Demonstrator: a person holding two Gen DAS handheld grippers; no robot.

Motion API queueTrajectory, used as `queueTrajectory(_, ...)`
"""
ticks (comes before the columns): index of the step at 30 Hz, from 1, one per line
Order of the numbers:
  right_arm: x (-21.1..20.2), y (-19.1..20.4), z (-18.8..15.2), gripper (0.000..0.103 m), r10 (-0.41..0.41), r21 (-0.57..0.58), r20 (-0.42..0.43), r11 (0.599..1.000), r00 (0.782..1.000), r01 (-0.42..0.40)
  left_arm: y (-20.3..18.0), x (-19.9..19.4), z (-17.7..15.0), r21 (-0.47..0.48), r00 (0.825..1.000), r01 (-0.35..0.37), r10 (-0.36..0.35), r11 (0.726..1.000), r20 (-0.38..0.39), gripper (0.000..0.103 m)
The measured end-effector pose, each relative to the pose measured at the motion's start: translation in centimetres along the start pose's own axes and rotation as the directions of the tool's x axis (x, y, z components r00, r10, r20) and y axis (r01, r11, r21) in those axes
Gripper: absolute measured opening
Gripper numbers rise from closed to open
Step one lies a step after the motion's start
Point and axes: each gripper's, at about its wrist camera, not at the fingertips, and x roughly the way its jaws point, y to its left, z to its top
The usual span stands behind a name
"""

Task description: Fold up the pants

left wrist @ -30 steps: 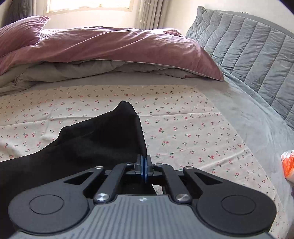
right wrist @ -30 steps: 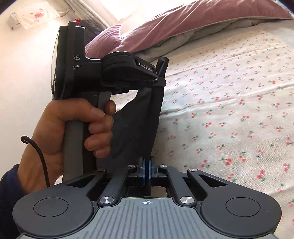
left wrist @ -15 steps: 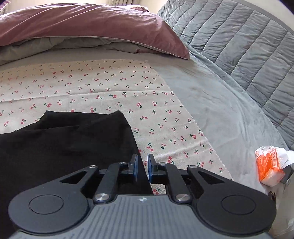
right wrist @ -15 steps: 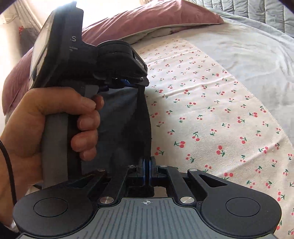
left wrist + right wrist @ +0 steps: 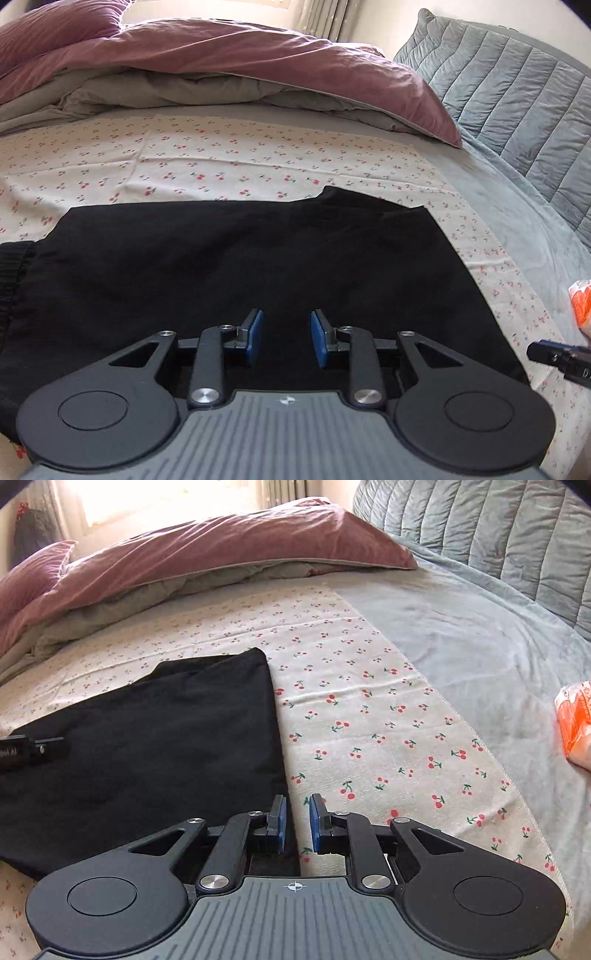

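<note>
Where the bed is spread with a white cherry-printed cotton sheet (image 5: 229, 162), a pair of black, soft woven pants (image 5: 236, 266) is recorded lying flat in a broad folded rectangle, its ribbed cuff or waistband (image 5: 14, 273) seen at the left edge of the left wrist view. The left tongs (image 5: 286, 338) are held released above the middle of the cloth, nothing between the blue pads. The right tongs (image 5: 297, 825) are likewise parted and empty, placed over the right-hand edge of the pants (image 5: 155, 746), one pad above black fabric, the other above the sheet.

Handling, as judged: light, limp, not fragile, liable to sag and crease when lifted; little slip is expected against cotton. Hold is best taken at two corners of one short edge, both layers pinched together.

Also noted: a mauve duvet (image 5: 229, 55) heaped beyond, a grey quilted headboard (image 5: 487, 528), an orange-and-white packet (image 5: 576, 720).
</note>
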Motion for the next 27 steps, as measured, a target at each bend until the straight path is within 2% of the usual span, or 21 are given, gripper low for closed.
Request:
queueTrajectory(3,0.8,3.6,0.1,0.016,0.08,-0.08,-0.034,0.993,0.996,-0.083,2.0,-0.4,-1.9,0.002,1.0,-0.017,0.017,1.0,-0.004,0.036)
queueTrajectory(5,1.6,6.0,-0.5,0.016,0.114,-0.143,-0.075,0.982,0.991,-0.124,2.7,-0.8,-2.9,0.037,0.999,-0.032,0.032,0.999,-0.005,0.036)
queueTrajectory(6,2.1,7.4,-1.0,0.022,0.122,-0.184,-0.097,0.973,0.988,-0.138,2.8,-1.1,-3.3,0.06,0.999,-0.039,0.039,0.997,0.0,0.036)
queueTrajectory(10,3.5,12.1,-3.0,0.025,0.121,-0.349,-0.176,0.92,0.977,-0.176,2.7,-2.1,-4.3,0.142,0.999,-0.044,0.042,0.989,0.014,0.041)
queueTrajectory(13,3.3,13.8,-4.4,0.025,0.08,-0.46,-0.169,0.875,0.982,-0.15,3.0,-2.7,-4.8,0.172,0.999,-0.038,0.039,0.984,-0.002,0.044)
queueTrajectory(15,2.7,13.2,-4.7,0.025,0.093,-0.441,-0.193,0.881,0.977,-0.171,3.1,-3.2,-5.1,0.188,0.999,-0.027,0.03,0.982,-0.015,0.048)
queueTrajectory(17,2.1,12.5,-5.0,0.025,0.101,-0.436,-0.195,0.882,0.976,-0.178,3.5,-3.5,-5.6,0.197,1.0,0.008,-0.005,0.98,-0.015,0.058)
queueTrajectory(19,1.7,12.3,-4.9,0.026,0.105,-0.435,-0.168,0.885,0.98,-0.169,3.8,-3.5,-6.1,0.179,1.0,0.025,-0.024,0.984,-0.007,0.06)
queueTrajectory(21,1.6,12.8,-4.2,0.026,0.153,-0.397,-0.143,0.896,0.978,-0.198,3.3,-3.5,-6.2,0.18,1.0,0.015,-0.013,0.984,-0.008,0.06)
queueTrajectory(23,1.5,13.6,-3.4,0.026,0.236,-0.345,-0.13,0.9,0.963,-0.267,3.2,-3.8,-5.9,0.175,1.0,0.03,-0.028,0.984,-0.012,0.06)
queueTrajectory(25,2.0,14.7,-2.9,0.028,0.304,-0.327,-0.146,0.883,0.941,-0.336,3.7,-4.1,-5.5,0.152,0.999,0.037,-0.037,0.988,-0.006,0.06)
queueTrajectory(27,3.0,15.8,-3.1,0.031,0.306,-0.327,-0.209,0.873,0.929,-0.361,4.5,-4.1,-5.1,0.126,1.0,0.03,-0.031,0.992,0.0,0.06)
